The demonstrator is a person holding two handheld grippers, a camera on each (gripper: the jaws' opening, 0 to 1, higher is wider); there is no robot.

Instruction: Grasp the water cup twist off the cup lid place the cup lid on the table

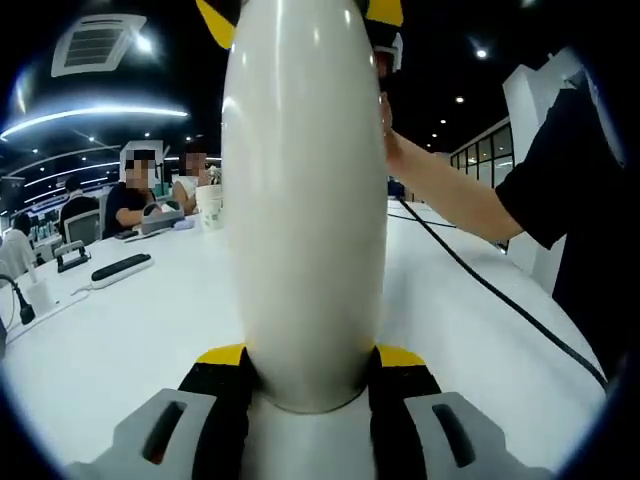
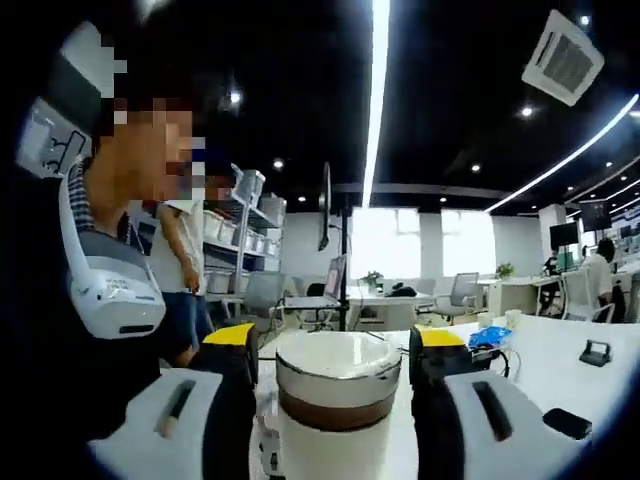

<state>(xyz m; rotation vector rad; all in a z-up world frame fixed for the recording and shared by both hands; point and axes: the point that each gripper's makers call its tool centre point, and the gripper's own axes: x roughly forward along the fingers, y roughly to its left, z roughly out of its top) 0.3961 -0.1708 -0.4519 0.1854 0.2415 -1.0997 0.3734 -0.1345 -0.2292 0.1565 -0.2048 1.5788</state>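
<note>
The left gripper (image 1: pixel 310 385) clamped the white cup (image 1: pixel 305 200) upright above the table (image 1: pixel 130 320) while the right gripper (image 2: pixel 335 365) pinched its lid (image 2: pixel 338 372), so twisting smoothly with the body held steady seemed wise.

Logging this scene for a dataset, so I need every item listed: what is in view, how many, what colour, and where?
water cup: one, white, upright between the left claw's jaws
cup lid: one, white with brown band, between the right claw's jaws
table: one, white, under the cup
cable: one, black, across the table
power strip: one, dark, far table side
seated people: several, beyond the table
left claw: yellow-tipped black, gripping the cup
right claw: yellow-tipped black, around the lid
</note>
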